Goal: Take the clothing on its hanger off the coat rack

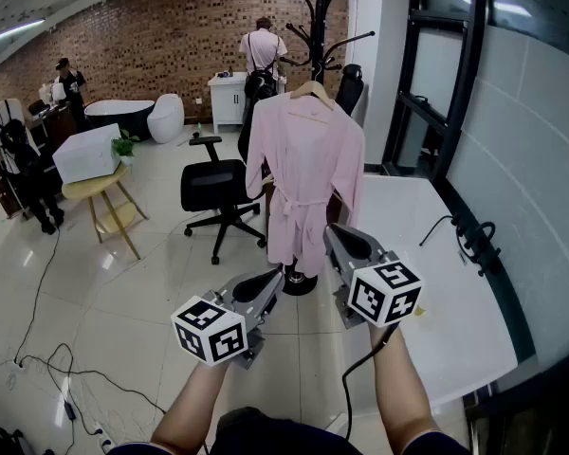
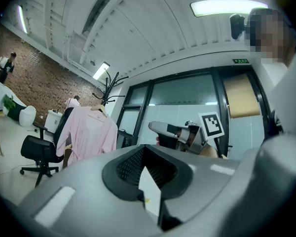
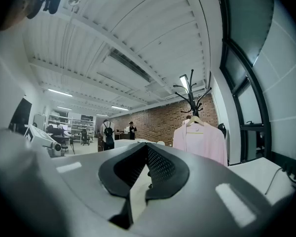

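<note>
Ahead of both grippers, well beyond their tips and a little higher, the pink robe (image 1: 306,173) hangs on a wooden hanger (image 1: 312,91) from the black coat rack (image 1: 320,8). That is where the task leaves it for now: nothing has been lifted yet.

The left gripper (image 1: 273,281) and right gripper (image 1: 333,234) are held level, side by side, both aimed at the robe. Each has its jaws drawn together with nothing between them. This looks like an approach posture: closed and empty while the person lines up, since no grip is possible from this far back.

The robe's long axis runs straight up and down, collar at the top on the hanger and hem toward the floor. Its front, with the tied belt, faces the grippers. The hanger's bar lies across, left to right, with its hook rising to the rack; which prong carries it I cannot tell.

An office chair (image 1: 216,186) stands beyond the left gripper, just beside the robe's sleeve, and a white table (image 1: 427,282) lies off the right gripper's outer side.
</note>
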The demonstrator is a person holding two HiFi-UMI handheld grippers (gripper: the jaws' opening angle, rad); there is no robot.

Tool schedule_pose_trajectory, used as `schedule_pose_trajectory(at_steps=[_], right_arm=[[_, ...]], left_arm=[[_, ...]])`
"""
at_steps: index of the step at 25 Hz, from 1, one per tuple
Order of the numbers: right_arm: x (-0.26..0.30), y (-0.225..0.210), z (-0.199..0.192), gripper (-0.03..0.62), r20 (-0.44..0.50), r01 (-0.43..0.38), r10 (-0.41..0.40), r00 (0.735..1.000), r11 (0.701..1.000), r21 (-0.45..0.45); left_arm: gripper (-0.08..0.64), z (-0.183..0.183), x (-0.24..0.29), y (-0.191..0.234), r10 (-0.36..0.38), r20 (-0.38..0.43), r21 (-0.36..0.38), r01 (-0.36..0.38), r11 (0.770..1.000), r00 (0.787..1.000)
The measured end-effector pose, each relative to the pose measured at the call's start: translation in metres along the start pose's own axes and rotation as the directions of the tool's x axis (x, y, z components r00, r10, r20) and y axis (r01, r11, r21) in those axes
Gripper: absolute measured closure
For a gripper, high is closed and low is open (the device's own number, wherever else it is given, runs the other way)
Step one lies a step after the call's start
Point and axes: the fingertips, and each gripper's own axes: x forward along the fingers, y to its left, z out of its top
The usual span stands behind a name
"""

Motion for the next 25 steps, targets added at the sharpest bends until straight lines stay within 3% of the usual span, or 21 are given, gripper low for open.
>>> schedule_pose_trajectory(at_steps=[13, 20, 25], right_arm=[[0.022, -0.045, 0.001, 0.591, 0.005, 0.036, -0.036, 0.999, 0.999, -0.005], [0.072, -0.085, -0.009, 0.591, -0.04, 0.048, -0.05, 0.998, 0.998, -0.052], [0.113, -0.12, -0.024, 0.591, -0.044, 0.081, -0.081, 0.996, 0.997, -0.015]], left_arm=[[0.548, 0.0, 0.049, 0.024, -0.042, -0.024, 0.011, 0.042, 0.999, 0.999], [0.548, 0.004, 0.098, 0.079, -0.079, -0.051, 0.038, 0.081, 0.996, 0.996], [0.548, 0.004, 0.132, 0.134, -0.093, -0.071, 0.029, 0.095, 0.995, 0.993]])
